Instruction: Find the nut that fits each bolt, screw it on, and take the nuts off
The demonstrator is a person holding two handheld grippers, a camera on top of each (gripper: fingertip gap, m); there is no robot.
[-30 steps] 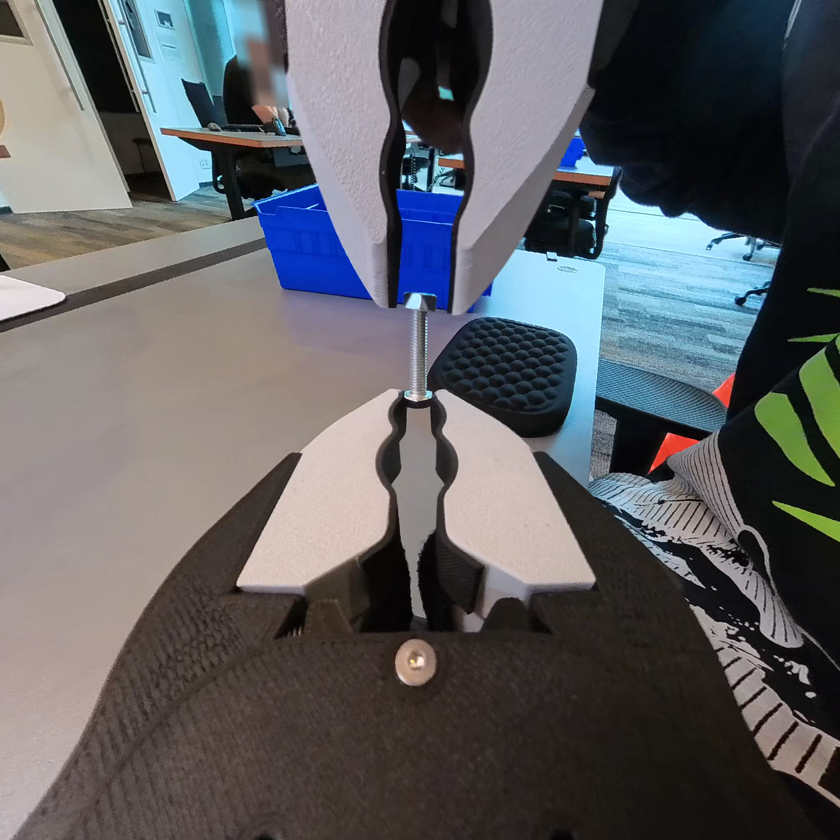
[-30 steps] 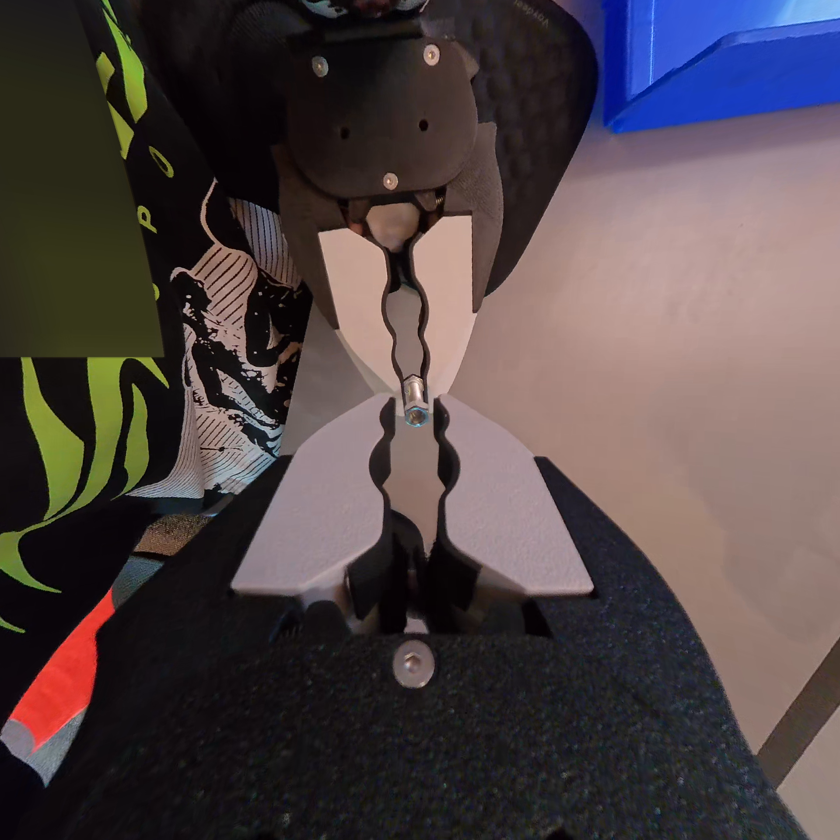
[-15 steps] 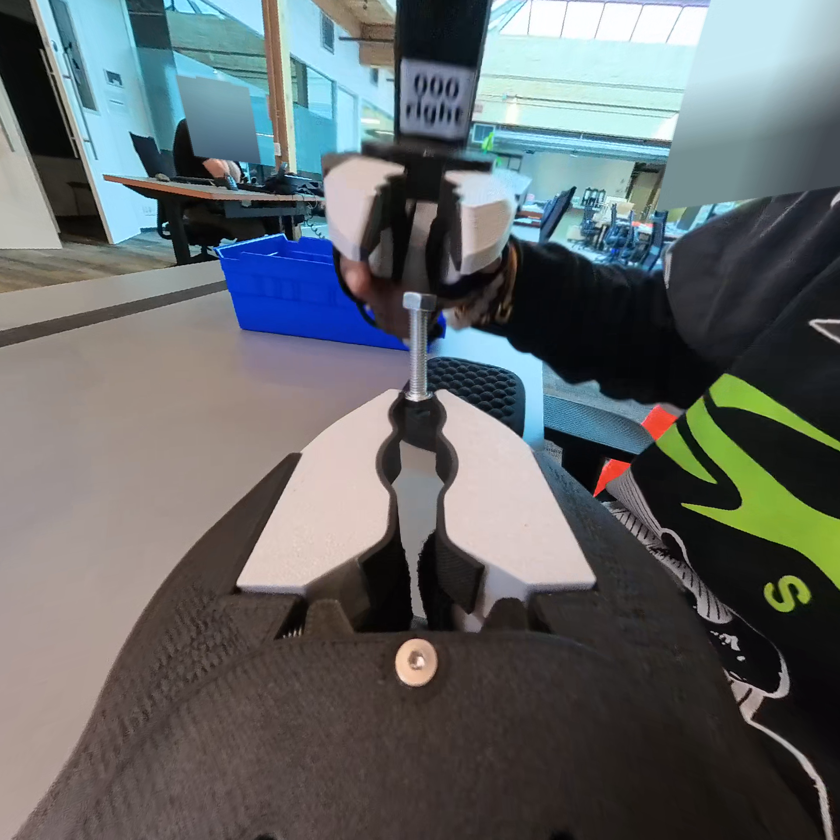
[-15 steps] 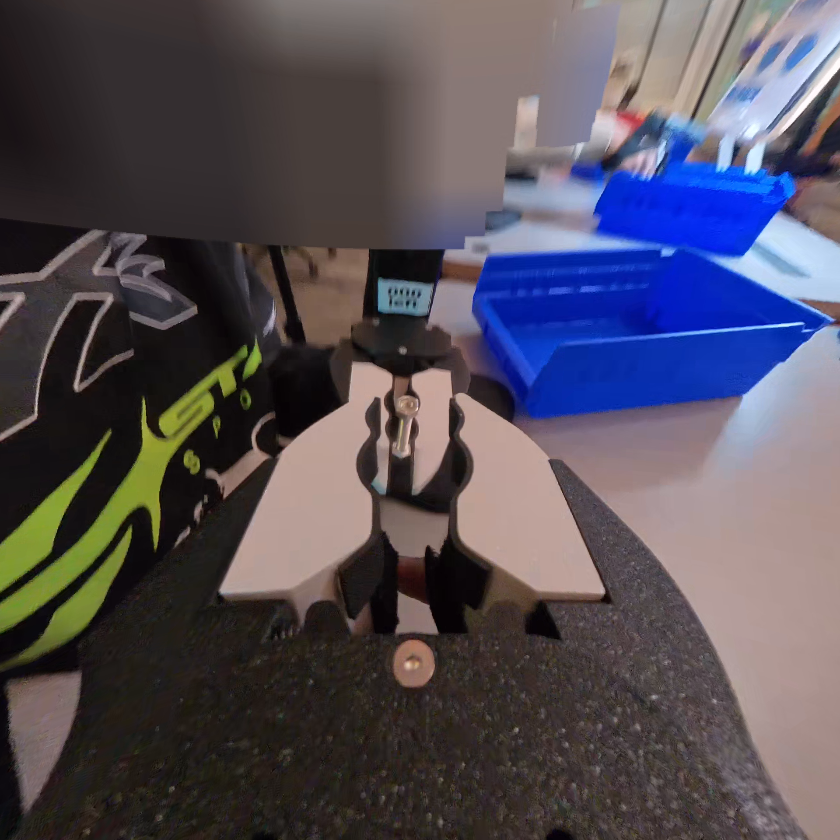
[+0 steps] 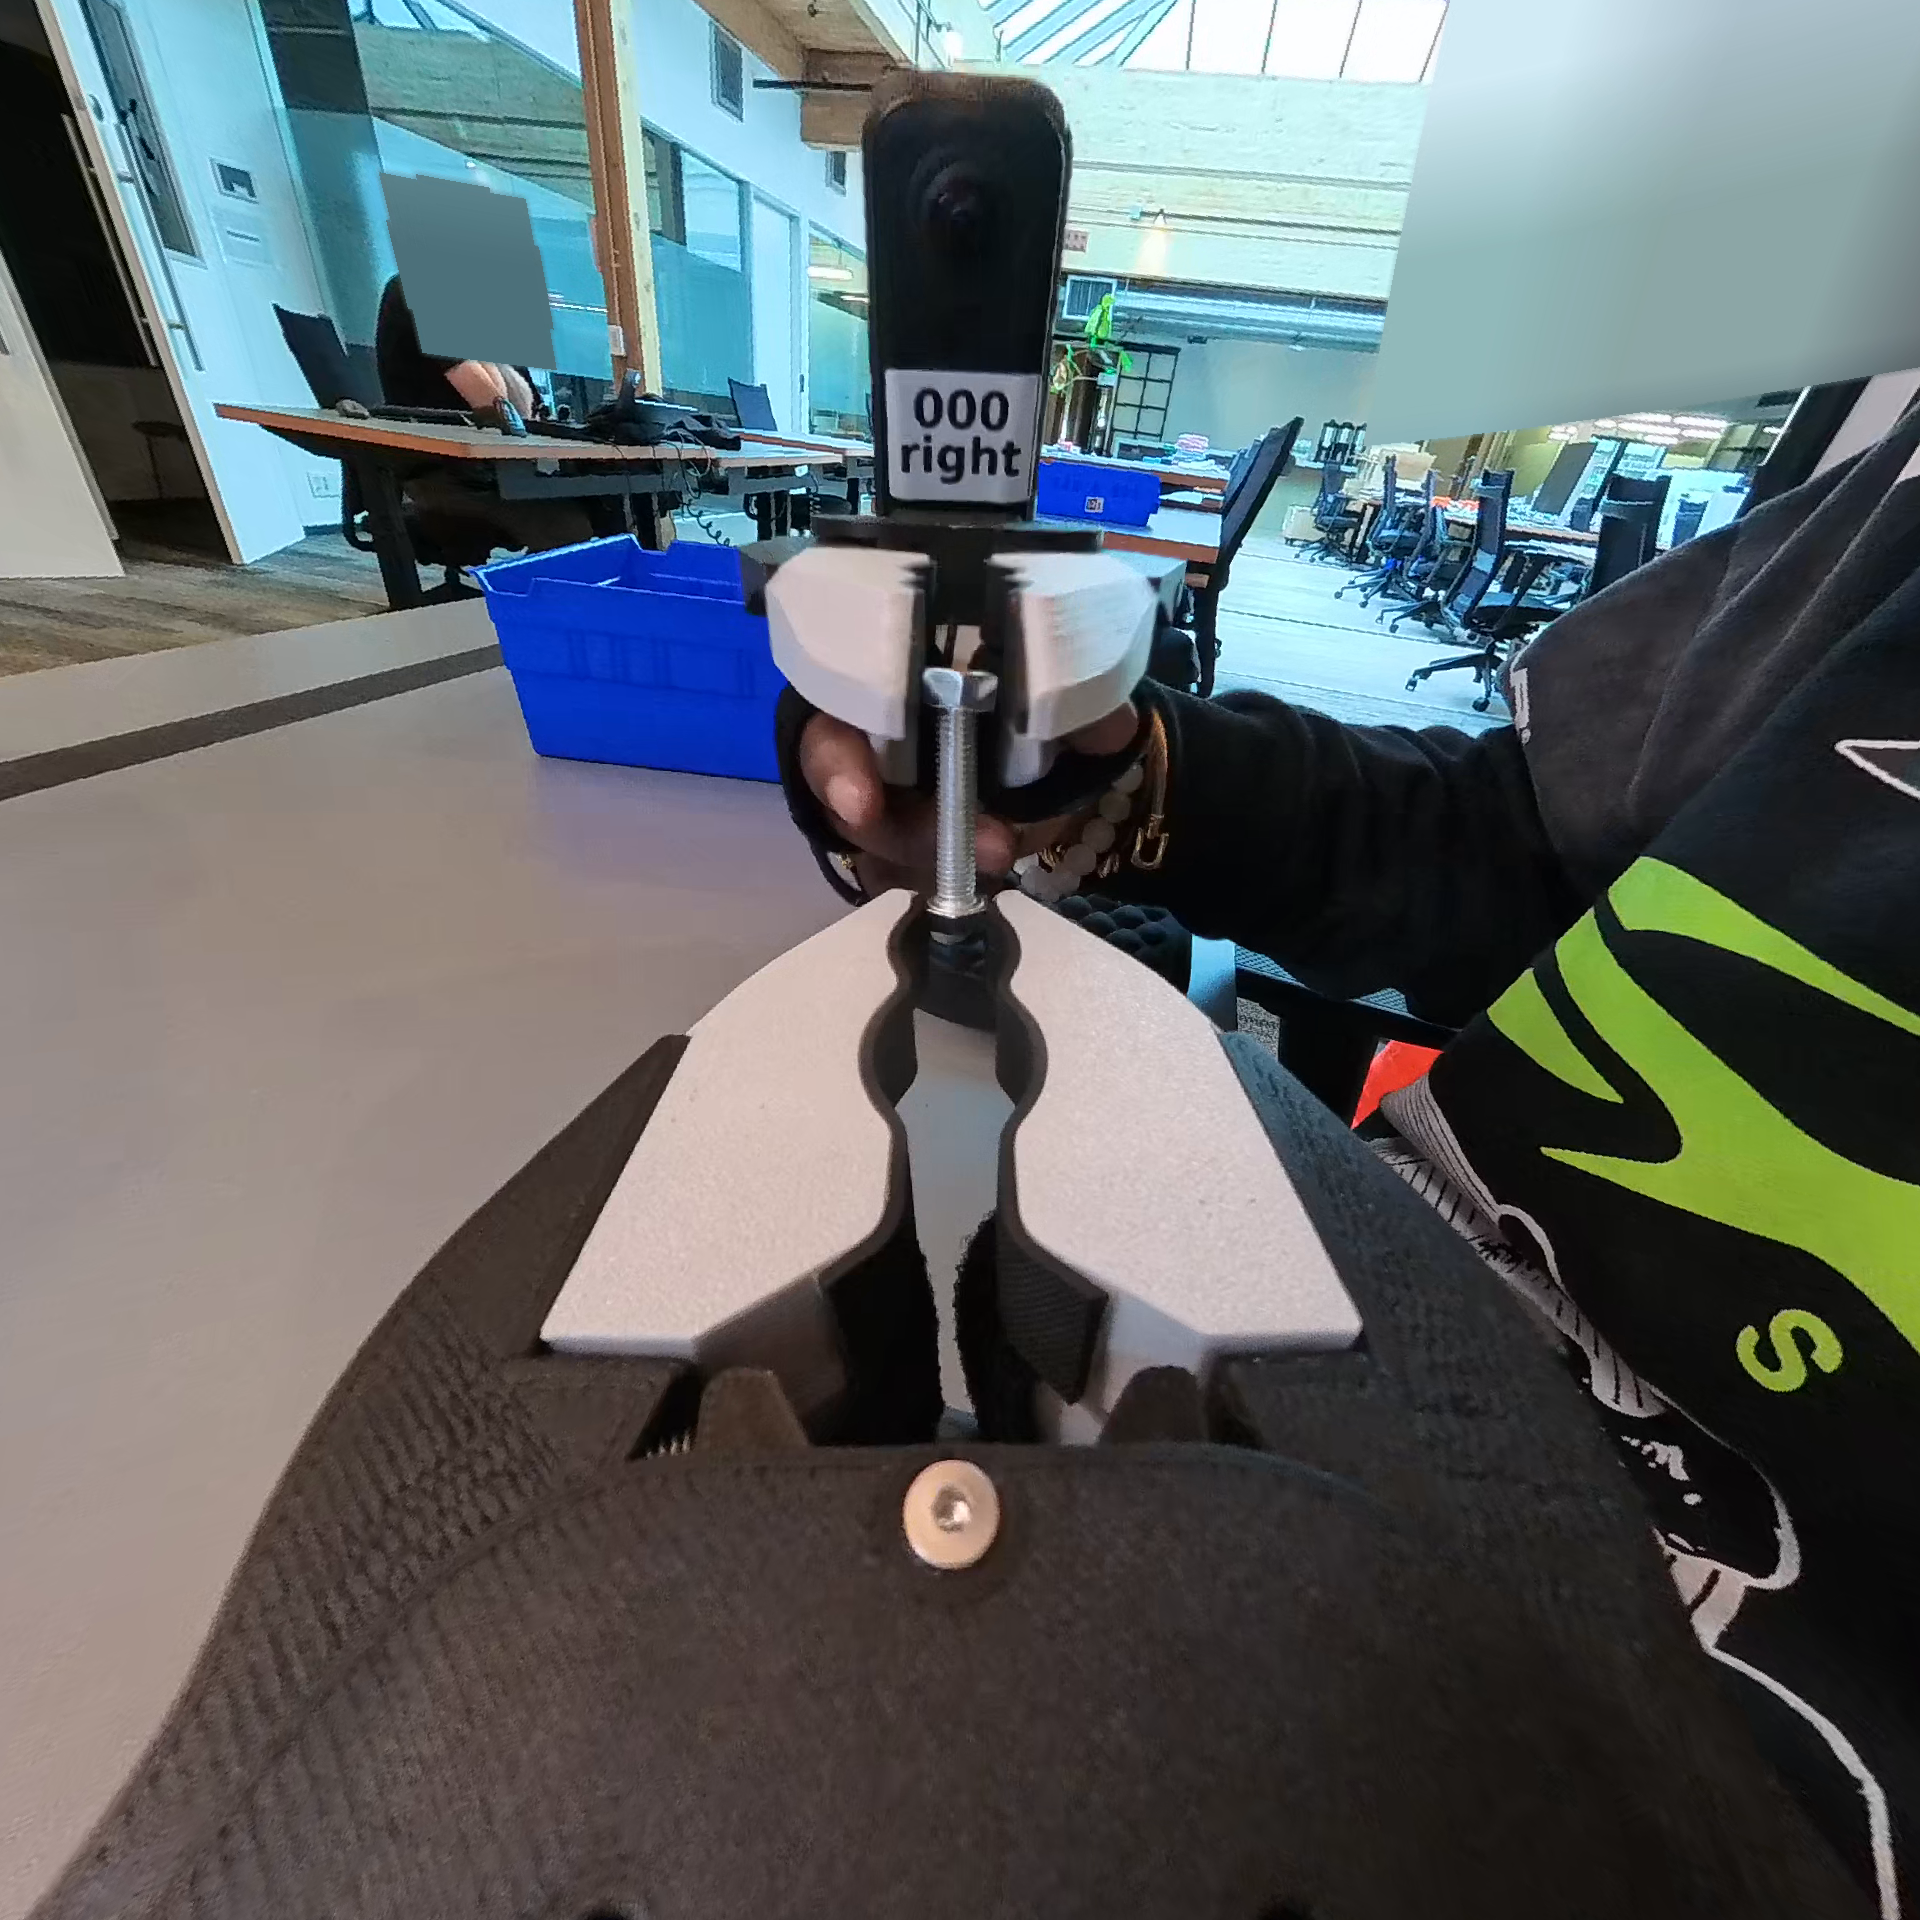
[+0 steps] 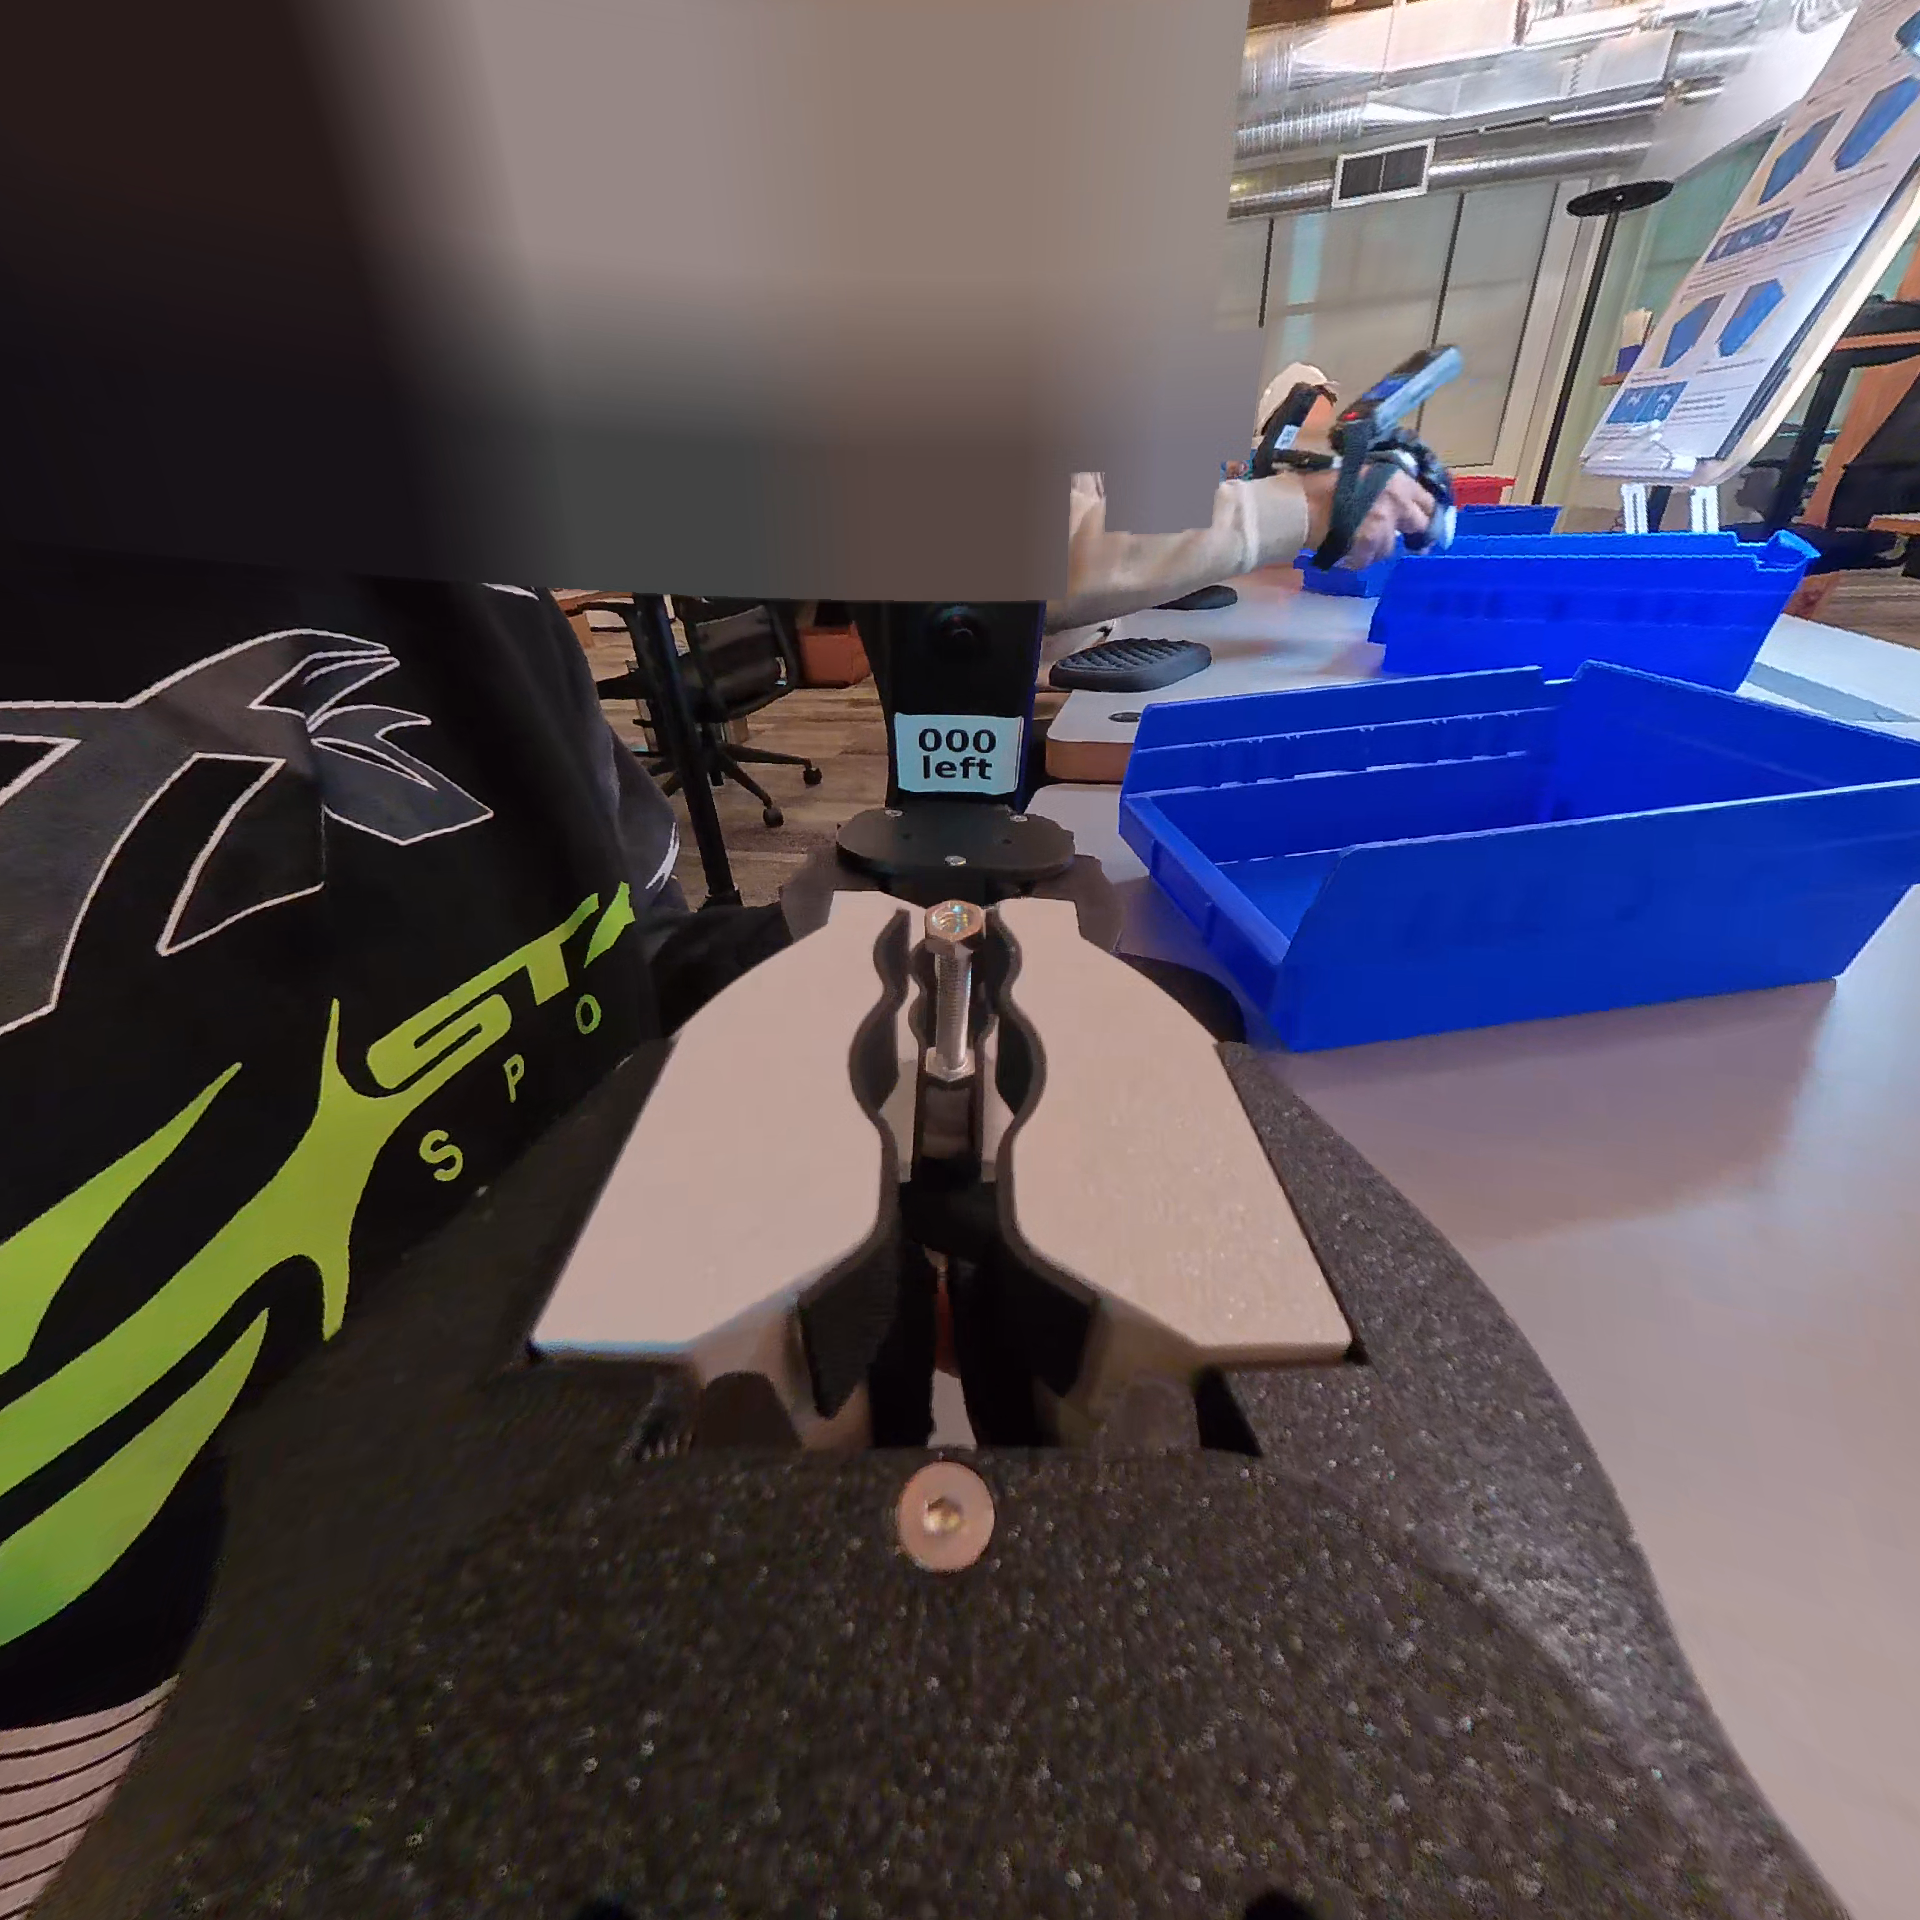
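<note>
I'm holding a silver threaded steel bolt with a hex head between my two tools, above the grey counter. My left hand-held gripper pinches the small silver hex nut at the bolt's lower end, its white fingers pressed in on either side. My right hand-held gripper sits around the bolt's other end, its jaws narrowed about the hex head; I judge it clamped there, though the pads' contact is hard to make out.

The risks, as I judge them: if the two tools drift out of line while I turn, the nut could bind or cross-thread. The nut offers little to grip, so a twist with too much side force might pop it loose, and it could roll off the counter rather than into the blue plastic bin. A weak hold on the head would let the bolt spin with the nut, so nothing unwinds.
</note>
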